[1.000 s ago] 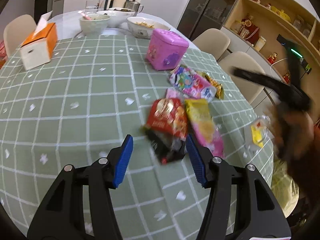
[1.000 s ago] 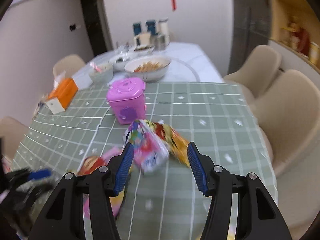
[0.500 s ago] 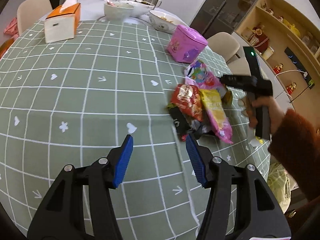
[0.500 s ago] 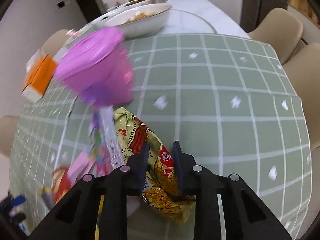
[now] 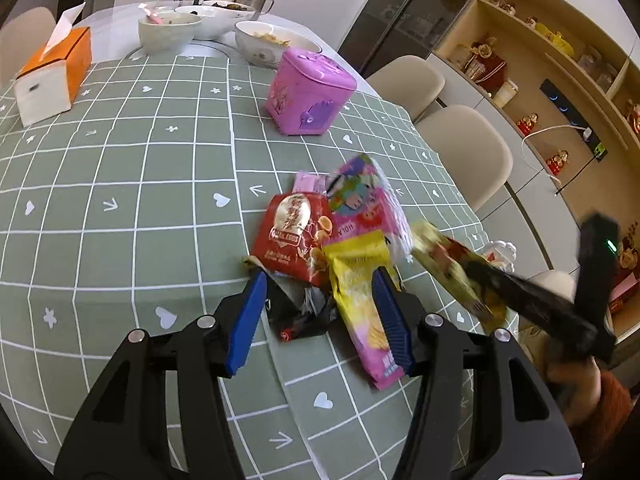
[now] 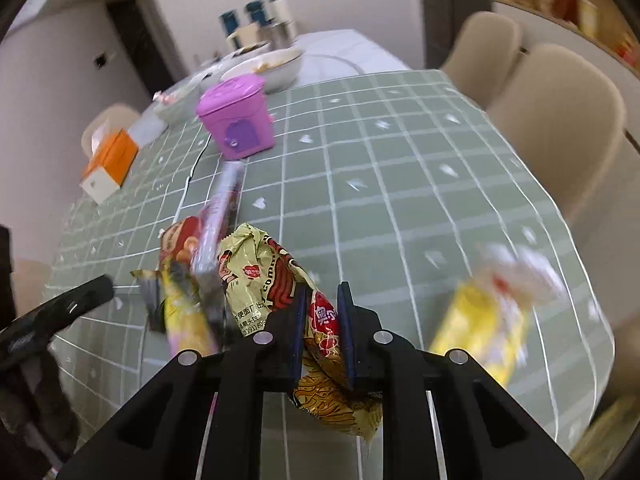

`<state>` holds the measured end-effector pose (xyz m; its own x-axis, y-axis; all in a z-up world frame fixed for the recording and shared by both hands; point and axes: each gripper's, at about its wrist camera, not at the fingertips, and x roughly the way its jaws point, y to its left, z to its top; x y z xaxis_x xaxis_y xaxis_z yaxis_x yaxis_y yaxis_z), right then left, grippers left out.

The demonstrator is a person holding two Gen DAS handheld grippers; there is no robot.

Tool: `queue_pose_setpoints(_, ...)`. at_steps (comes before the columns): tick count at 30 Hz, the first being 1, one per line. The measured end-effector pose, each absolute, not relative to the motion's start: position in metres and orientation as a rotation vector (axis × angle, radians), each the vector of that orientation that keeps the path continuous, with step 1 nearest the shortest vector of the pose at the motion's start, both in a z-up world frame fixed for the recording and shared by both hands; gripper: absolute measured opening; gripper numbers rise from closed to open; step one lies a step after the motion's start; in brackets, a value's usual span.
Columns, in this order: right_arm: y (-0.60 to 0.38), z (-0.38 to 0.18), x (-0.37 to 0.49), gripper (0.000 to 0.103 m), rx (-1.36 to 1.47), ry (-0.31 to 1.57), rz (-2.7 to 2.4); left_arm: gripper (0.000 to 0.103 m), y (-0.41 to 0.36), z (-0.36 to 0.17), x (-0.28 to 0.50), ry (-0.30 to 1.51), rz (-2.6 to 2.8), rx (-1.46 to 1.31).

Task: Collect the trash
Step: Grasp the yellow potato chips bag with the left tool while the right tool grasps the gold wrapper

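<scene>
My right gripper [image 6: 322, 316] is shut on a yellow-green and red snack wrapper [image 6: 260, 276] and holds it above the table; it also shows in the left wrist view [image 5: 452, 264]. My left gripper [image 5: 320, 316] is open over a pile of wrappers: a red packet [image 5: 294, 236], a yellow-pink packet [image 5: 360, 304], a black wrapper [image 5: 304, 316] and a pink cartoon packet [image 5: 360, 196]. A yellow and clear wrapper [image 6: 488, 320] lies near the table's right edge.
A purple box [image 5: 308, 92] stands further back on the green checked tablecloth [image 5: 120, 200]. An orange tissue box [image 5: 52, 76] is at the far left. Bowls [image 5: 168, 32] and flasks stand at the back. Beige chairs [image 5: 464, 156] line the right side.
My right gripper has lifted the yellow-green wrapper off the pile and pulled it back to the right. My left gripper has moved right and forward over the pile, still open.
</scene>
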<state>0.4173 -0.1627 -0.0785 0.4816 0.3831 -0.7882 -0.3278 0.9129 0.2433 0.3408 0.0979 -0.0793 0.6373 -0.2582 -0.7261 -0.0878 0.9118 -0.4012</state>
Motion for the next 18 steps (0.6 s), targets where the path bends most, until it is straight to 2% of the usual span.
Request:
queue_pose_setpoints(11, -0.199, -0.104, 0.373, 0.017, 0.197, 1.043, 0.447, 0.052, 0.059, -0.101, 0.333, 0.981, -0.170, -0.384)
queue_pose_setpoints(12, -0.200, -0.106, 0.370, 0.019, 0.192, 1.041, 0.483, 0.052, 0.055, -0.101, 0.331, 0.982, -0.166, -0.385)
queue_pose_setpoints(14, -0.196, -0.108, 0.369, 0.034, 0.141, 1.046, 0.527, 0.052, 0.047, -0.097, 0.324, 0.982, -0.164, -0.386)
queue_pose_setpoints(18, -0.191, -0.107, 0.367, 0.035, 0.044, 1.036, 0.660, 0.052, 0.039, -0.086, 0.313, 0.971, -0.126, -0.342)
